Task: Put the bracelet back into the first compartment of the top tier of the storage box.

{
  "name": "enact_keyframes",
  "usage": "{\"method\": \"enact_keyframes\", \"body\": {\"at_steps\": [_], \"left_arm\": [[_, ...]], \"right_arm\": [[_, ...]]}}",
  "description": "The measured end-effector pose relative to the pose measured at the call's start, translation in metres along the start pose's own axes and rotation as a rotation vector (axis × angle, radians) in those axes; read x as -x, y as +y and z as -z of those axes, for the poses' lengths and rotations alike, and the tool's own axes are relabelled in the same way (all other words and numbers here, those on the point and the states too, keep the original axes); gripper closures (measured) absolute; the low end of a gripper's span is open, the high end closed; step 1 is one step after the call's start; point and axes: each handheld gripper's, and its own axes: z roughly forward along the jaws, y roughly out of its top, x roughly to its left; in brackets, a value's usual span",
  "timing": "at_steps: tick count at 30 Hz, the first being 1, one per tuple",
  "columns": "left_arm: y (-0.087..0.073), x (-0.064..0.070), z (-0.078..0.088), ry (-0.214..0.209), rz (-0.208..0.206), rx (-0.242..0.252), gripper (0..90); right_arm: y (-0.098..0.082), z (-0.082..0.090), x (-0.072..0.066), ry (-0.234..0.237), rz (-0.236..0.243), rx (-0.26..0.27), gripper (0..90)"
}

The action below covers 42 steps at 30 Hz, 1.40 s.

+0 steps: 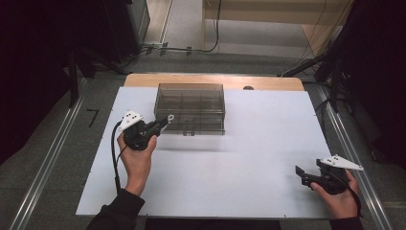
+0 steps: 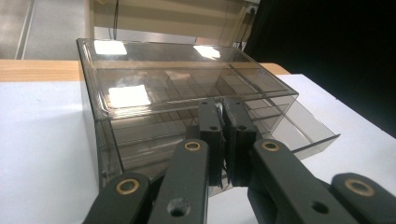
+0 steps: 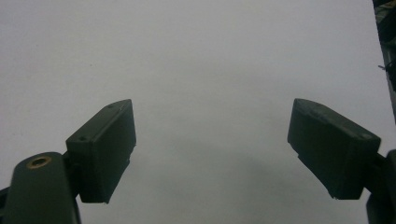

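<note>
A smoky clear plastic drawer box (image 1: 190,106) stands at the back middle of the white table top (image 1: 239,163). In the left gripper view the box (image 2: 140,93) sits close ahead, and its bottom drawer (image 2: 310,135) is pulled partly out. My left gripper (image 1: 165,120) hovers at the box's front left corner. Its jaws (image 2: 223,114) are pressed together, and I see nothing between them. My right gripper (image 1: 309,168) rests low near the table's right front corner, far from the box. Its jaws (image 3: 210,126) stand wide open over bare white surface.
A wooden strip (image 1: 143,79) runs behind the white top. Metal floor rails (image 1: 48,163) flank the table on both sides. Cables (image 1: 191,49) and dark stands lie on the floor beyond. A black cable (image 1: 114,158) trails from the left gripper.
</note>
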Motion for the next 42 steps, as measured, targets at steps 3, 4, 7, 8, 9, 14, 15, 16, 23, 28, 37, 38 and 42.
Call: {"method": "enact_keyframes", "body": {"at_steps": [3, 4, 7, 8, 9, 14, 15, 16, 23, 28, 37, 38, 42], "left_arm": [[-0.001, -0.002, -0.003, 0.006, 0.000, 0.002, 88.1], [-0.001, -0.003, -0.005, 0.008, 0.000, 0.002, 88.1], [-0.001, -0.006, -0.007, 0.017, 0.001, 0.005, 88.1], [-0.002, -0.007, -0.008, 0.019, 0.003, 0.005, 88.1], [-0.002, -0.008, -0.009, 0.019, 0.005, 0.008, 88.1], [-0.002, -0.011, -0.013, 0.018, 0.008, 0.004, 88.1], [-0.001, -0.011, -0.014, 0.018, 0.007, 0.004, 88.1], [-0.001, -0.011, -0.015, 0.018, 0.007, 0.007, 88.1], [-0.003, -0.012, -0.021, 0.025, -0.009, -0.017, 88.0], [-0.007, -0.013, -0.025, 0.032, -0.011, -0.047, 88.0], [-0.010, -0.017, -0.026, 0.068, -0.017, -0.066, 82.7], [-0.010, -0.017, -0.026, 0.068, -0.012, -0.069, 81.3], [-0.010, -0.016, -0.026, 0.077, -0.013, -0.067, 74.9]], "right_arm": [[0.000, 0.000, 0.000, -0.002, 0.002, -0.001, 14.3], [0.000, 0.000, 0.000, -0.001, 0.002, -0.001, 14.3], [0.000, 0.000, 0.000, -0.001, 0.002, -0.001, 14.3], [0.000, 0.000, 0.000, -0.001, 0.002, -0.001, 14.3], [0.000, -0.001, 0.000, -0.001, 0.002, -0.002, 14.3], [0.000, -0.001, 0.000, -0.001, 0.001, -0.003, 14.3], [0.000, -0.001, 0.000, -0.001, 0.001, -0.003, 14.3], [0.000, -0.002, 0.000, 0.001, 0.004, -0.001, 14.3], [0.000, -0.001, 0.000, -0.001, -0.001, -0.004, 14.3], [0.000, -0.001, 0.000, -0.001, -0.001, -0.004, 14.3], [0.000, -0.001, 0.001, 0.000, 0.002, -0.002, 14.3], [0.000, -0.001, 0.001, 0.000, 0.002, -0.002, 14.3], [0.000, -0.001, 0.001, 0.001, 0.000, -0.004, 14.3]]}}
